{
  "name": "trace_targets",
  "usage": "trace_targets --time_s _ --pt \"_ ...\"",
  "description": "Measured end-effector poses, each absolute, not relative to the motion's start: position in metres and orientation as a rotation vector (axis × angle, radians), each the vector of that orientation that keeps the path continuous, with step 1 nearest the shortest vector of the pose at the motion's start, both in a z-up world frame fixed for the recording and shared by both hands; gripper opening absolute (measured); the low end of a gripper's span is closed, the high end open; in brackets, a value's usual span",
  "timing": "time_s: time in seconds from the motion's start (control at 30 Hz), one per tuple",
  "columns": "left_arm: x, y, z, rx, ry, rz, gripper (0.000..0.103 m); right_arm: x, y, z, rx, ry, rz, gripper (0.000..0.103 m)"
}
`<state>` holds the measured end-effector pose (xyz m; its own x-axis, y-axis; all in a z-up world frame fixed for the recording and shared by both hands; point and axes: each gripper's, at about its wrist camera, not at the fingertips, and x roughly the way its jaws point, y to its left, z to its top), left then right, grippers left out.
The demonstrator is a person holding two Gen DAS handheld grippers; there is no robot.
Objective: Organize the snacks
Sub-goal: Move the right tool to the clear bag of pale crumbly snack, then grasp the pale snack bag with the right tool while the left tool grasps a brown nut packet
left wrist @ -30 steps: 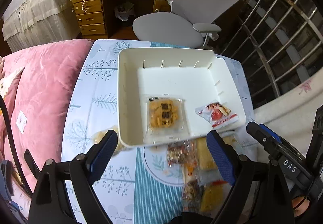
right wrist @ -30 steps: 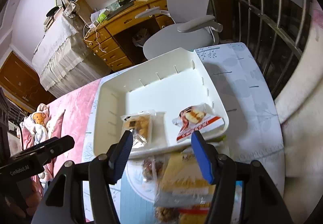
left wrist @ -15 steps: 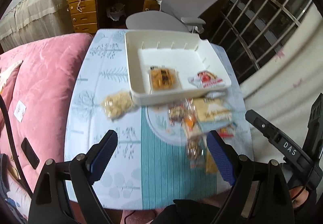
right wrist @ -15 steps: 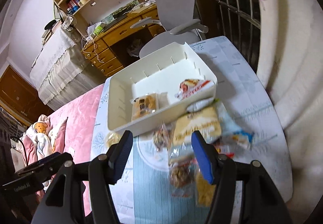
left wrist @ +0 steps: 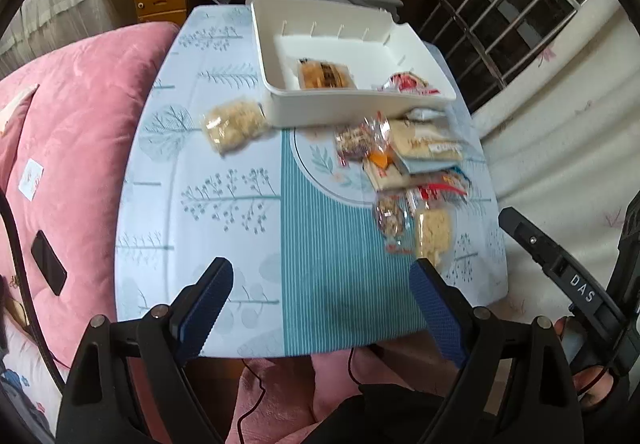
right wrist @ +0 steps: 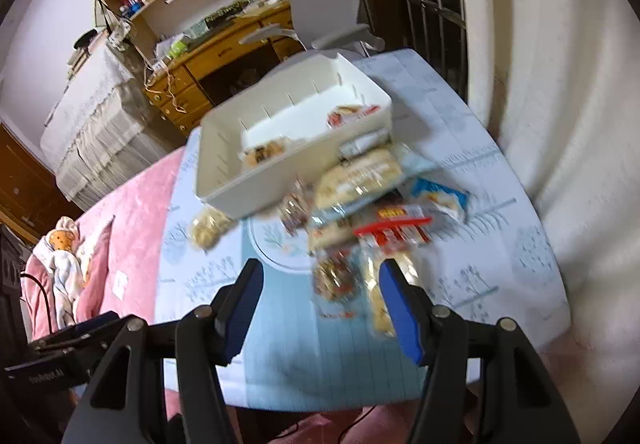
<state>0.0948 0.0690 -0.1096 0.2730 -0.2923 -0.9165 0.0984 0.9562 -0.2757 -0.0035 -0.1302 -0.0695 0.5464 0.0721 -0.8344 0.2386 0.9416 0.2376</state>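
Both grippers' fingers (left wrist: 208,308) (right wrist: 400,308) spread, empty — snacks (left wrist: 404,160) beside bin (left wrist: 348,112)

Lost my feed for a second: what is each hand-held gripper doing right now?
Left hand-held gripper: open, holding nothing, above the table's near edge.
Right hand-held gripper: open, holding nothing, just short of the loose snack packets.
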Motion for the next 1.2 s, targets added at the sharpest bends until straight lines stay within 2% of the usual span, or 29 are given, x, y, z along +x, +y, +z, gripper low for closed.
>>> trace_targets --time_s 0.3,0.43,0.7,1.2 --pt "0.105 0.039 -0.128 -0.161 1.334 -0.230 0.089 -0.007 -0.165 -0.109 0.377 1.115 -0.108 0.061" --pt "0.111 0.023 -0.145 -0.149 1.382 -0.185 0.089 -0.001 -0.179 -0.128 0.380 1.169 -0.072 0.070" --pt "0.130 -0.012 -0.180 -0.183 1.453 -0.116 0.089 0.014 -0.191 -0.168 0.343 1.317 0.066 0.074" --pt "0.164 -0.057 -0.248 -0.275 1.549 -0.030 0.089 0.049 -0.179 -0.221 0.131 1.396 0.300 0.074"
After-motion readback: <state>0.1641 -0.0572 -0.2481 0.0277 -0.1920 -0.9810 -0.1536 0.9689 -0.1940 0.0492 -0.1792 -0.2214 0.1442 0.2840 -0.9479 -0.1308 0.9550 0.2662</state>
